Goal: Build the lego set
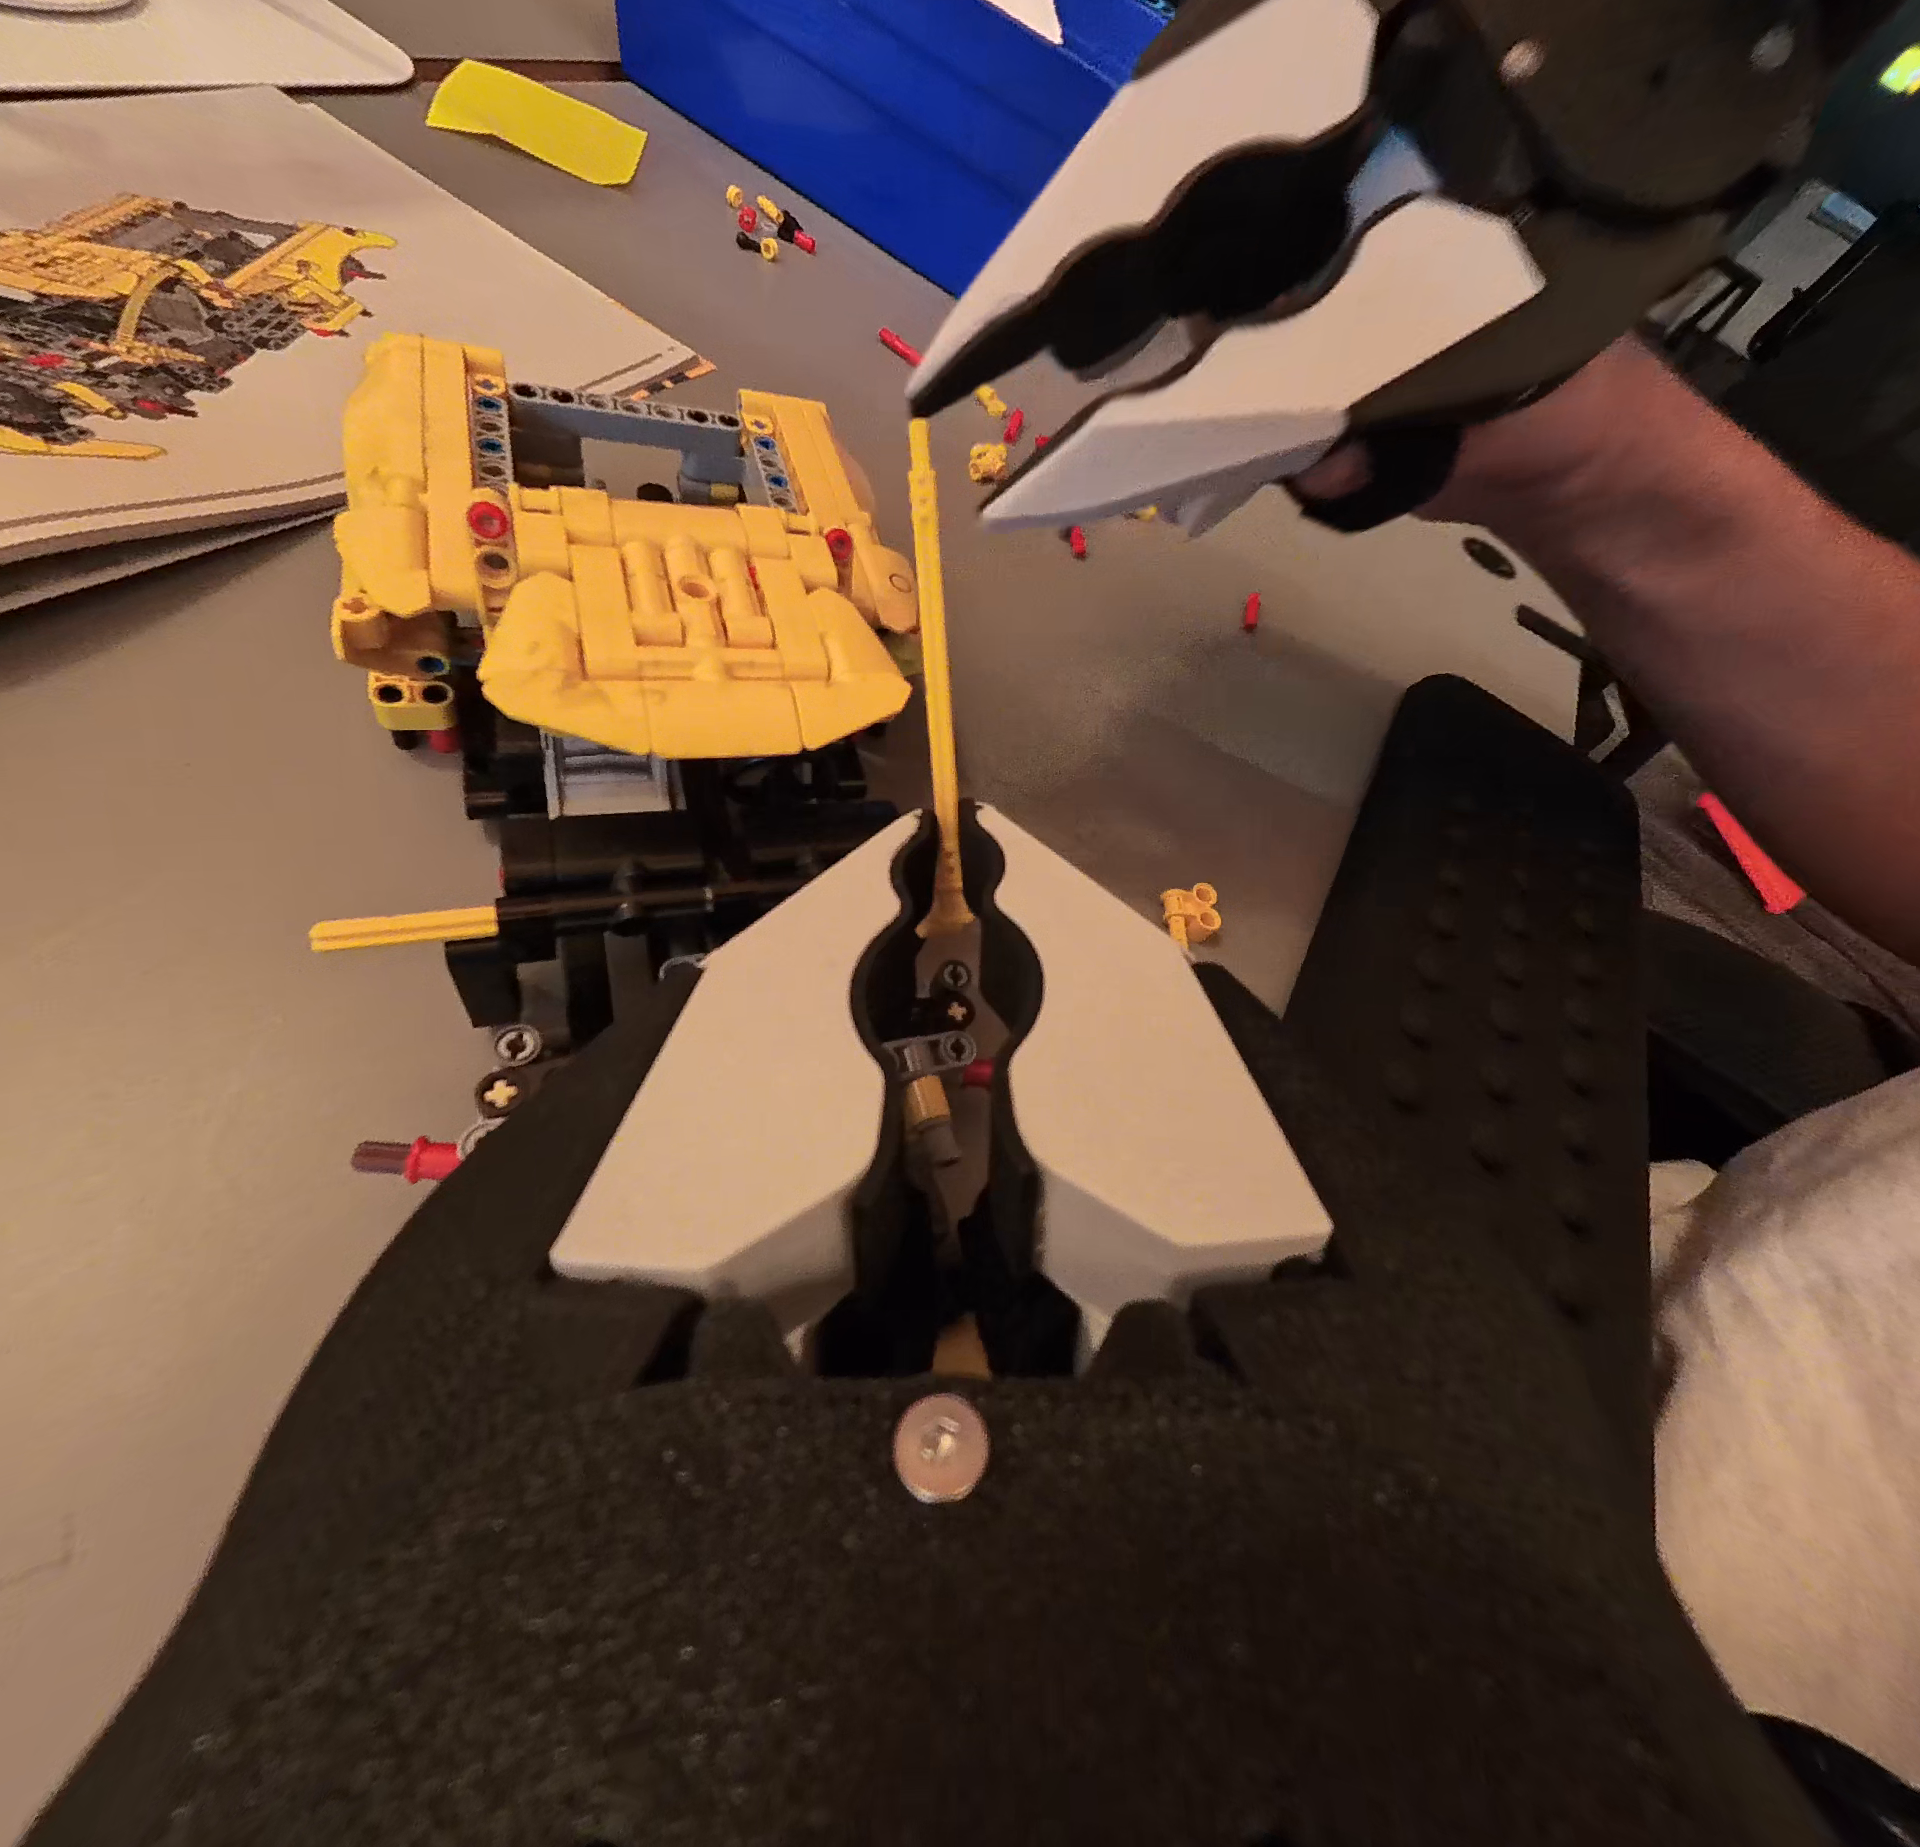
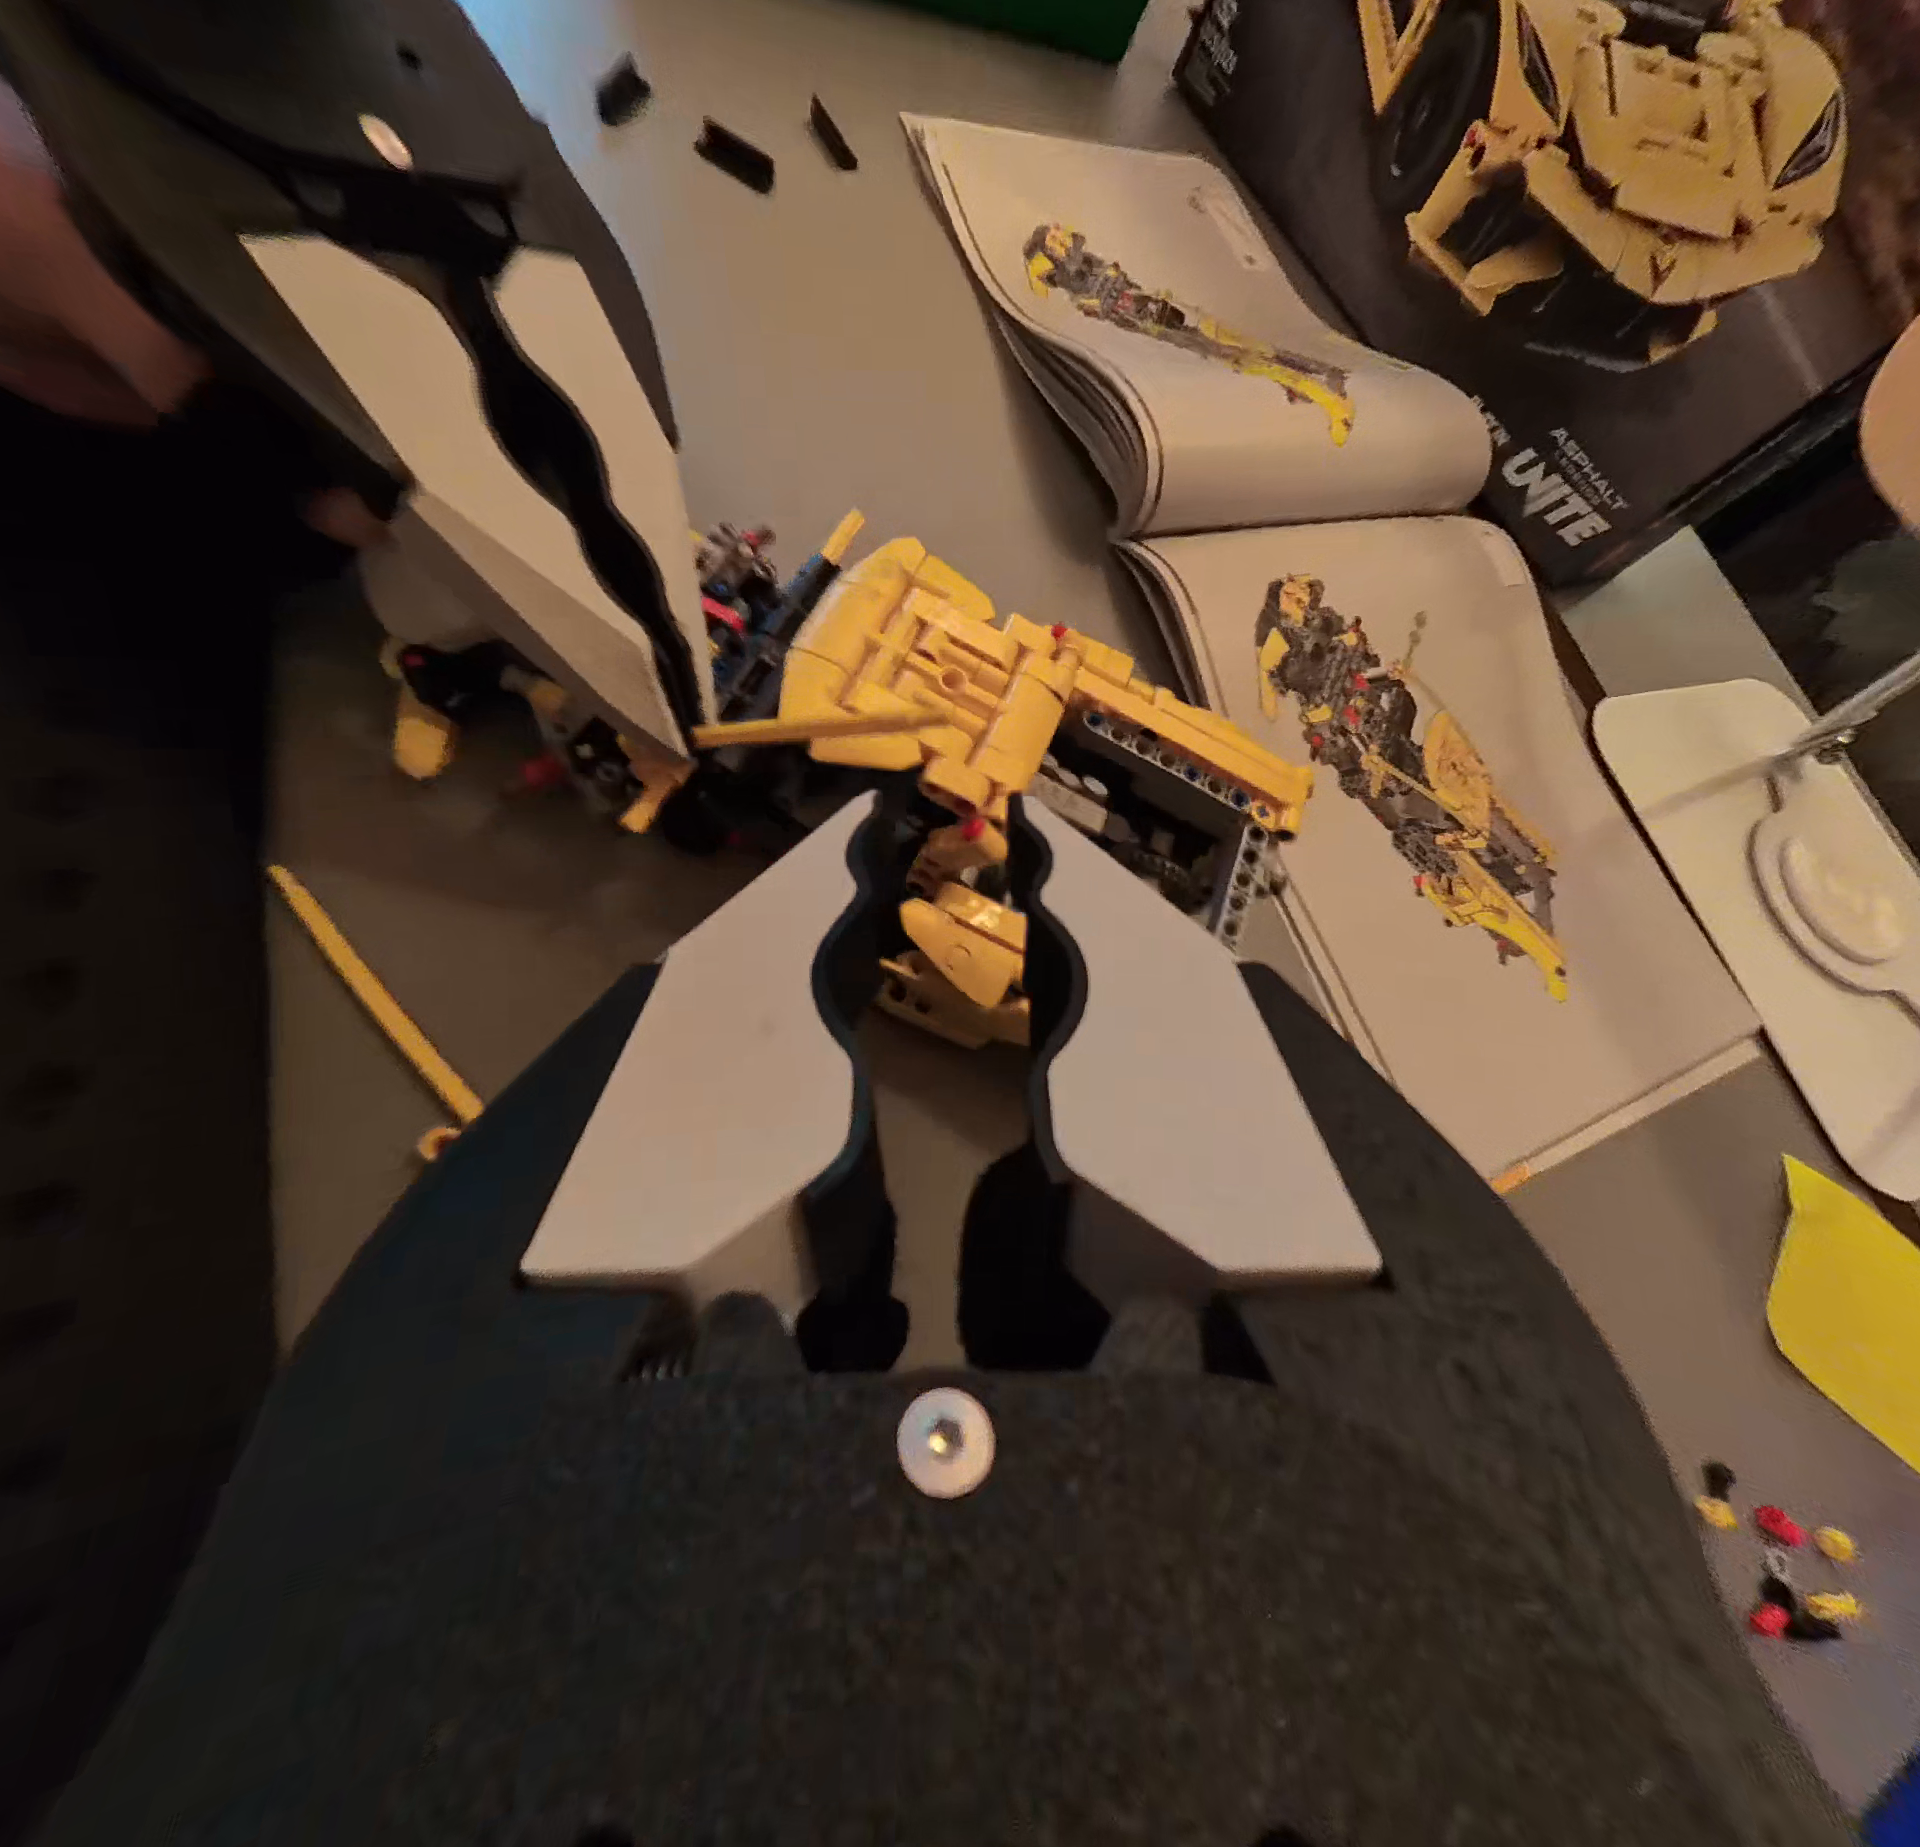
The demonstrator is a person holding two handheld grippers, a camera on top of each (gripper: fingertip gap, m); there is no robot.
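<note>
My left gripper (image 1: 948, 823) is shut on a long thin yellow rod (image 1: 930, 613) that sticks out forward from its tips. The yellow and black lego car model (image 1: 623, 602) sits on the grey table just left of the rod. My right gripper (image 1: 951, 462) hangs open at the rod's far end, fingers apart and empty. In the right wrist view, my right gripper (image 2: 945, 810) is open above the model (image 2: 966, 685). The left gripper (image 2: 686, 748) comes in from the upper left and holds the rod (image 2: 821, 727) across the model.
An open instruction book (image 2: 1351, 758) and the set's box (image 2: 1558, 187) lie beyond the model. A blue bin (image 1: 883, 83), yellow paper (image 1: 535, 119), loose red and yellow pins (image 1: 774, 228), a second yellow rod (image 2: 374, 997) and a person's forearm (image 1: 1714, 509) are nearby. The left gripper's tips are roughly 6 centimetres from the right gripper's.
</note>
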